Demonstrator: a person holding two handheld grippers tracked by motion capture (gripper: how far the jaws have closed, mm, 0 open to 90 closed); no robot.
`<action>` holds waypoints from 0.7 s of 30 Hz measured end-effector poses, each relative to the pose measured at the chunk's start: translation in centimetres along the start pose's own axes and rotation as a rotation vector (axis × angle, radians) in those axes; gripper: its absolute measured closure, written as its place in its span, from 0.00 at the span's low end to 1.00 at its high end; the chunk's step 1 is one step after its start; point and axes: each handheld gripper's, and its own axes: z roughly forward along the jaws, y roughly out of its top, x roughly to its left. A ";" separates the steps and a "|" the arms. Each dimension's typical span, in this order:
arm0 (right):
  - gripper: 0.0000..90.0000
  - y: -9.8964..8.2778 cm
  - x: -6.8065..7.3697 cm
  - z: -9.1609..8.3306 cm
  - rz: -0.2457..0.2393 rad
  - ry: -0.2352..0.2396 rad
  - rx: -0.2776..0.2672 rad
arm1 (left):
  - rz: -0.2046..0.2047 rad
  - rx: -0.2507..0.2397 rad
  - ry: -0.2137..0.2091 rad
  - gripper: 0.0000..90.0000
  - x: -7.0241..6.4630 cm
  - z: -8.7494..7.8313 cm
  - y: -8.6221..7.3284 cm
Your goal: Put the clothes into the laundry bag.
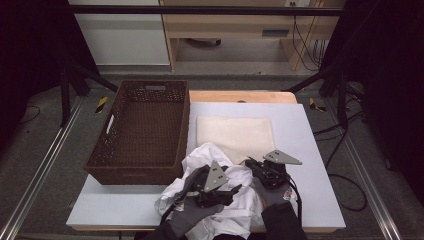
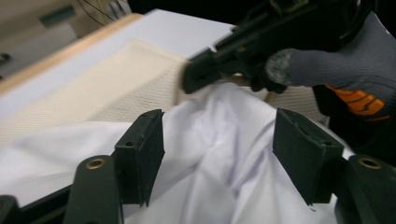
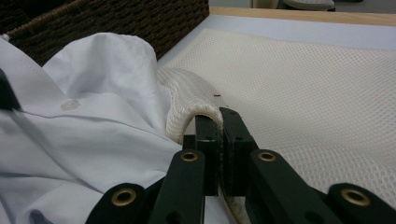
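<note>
In the high view, a crumpled white shirt (image 1: 220, 200) lies low in the centre of the frame on the white table (image 1: 310, 150), its upper edge overlapping the near edge of a flat cream mesh bag (image 1: 235, 135). A brown wicker basket (image 1: 142, 132) stands to the left of the bag. Both gloved hands sit over the shirt: the left gripper (image 1: 220, 192) at lower centre, the right gripper (image 1: 255, 165) just right of it, by the bag's near edge.

The left gripper view adds what the high view hides: the left gripper (image 2: 217, 154) has its jaws spread wide with the white shirt (image 2: 219, 154) bunched between them, the pads not pressing on it. At upper right, the other gripper meets the bag's edge.

The right gripper view shows the right gripper (image 3: 219, 116) with jaws pressed together, pinching a raised edge of the cream mesh bag (image 3: 299, 93) at the frame's centre; a shirt button (image 3: 70, 104) shows at left.
</note>
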 end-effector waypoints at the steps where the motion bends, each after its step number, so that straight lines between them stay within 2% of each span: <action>1: 0.97 0.0 0.0 0.0 0.000 -0.001 0.001 | 0.012 0.006 0.032 0.35 0.5 -0.6 0.0; 2: 0.97 0.0 0.0 0.0 0.000 -0.001 0.001 | 0.014 0.016 0.061 0.34 1.2 -1.0 -0.2; 5: 0.97 0.0 0.0 0.0 0.001 -0.002 0.006 | -0.005 0.049 0.093 0.33 2.5 -0.9 -1.2; 11: 0.97 0.0 0.1 0.1 0.003 0.000 0.008 | -0.016 0.148 0.081 0.36 3.2 2.2 -3.4; 13: 0.97 0.0 0.1 0.1 -0.001 -0.001 0.010 | -0.043 0.166 0.055 0.43 3.5 2.9 -4.0; 16: 0.97 -0.1 0.1 0.1 -0.004 0.001 0.012 | -0.079 0.188 0.019 0.61 3.9 3.2 -4.5; 17: 0.97 -0.1 0.1 0.2 -0.005 0.000 0.012 | -0.091 0.197 0.018 0.70 4.0 3.2 -4.5; 19: 0.97 -0.1 0.1 0.2 -0.003 0.000 0.012 | -0.099 0.205 0.003 0.83 4.0 3.1 -4.5; 21: 0.97 -0.1 0.1 0.2 -0.002 -0.002 0.011 | -0.096 0.202 0.007 0.89 3.8 2.9 -4.4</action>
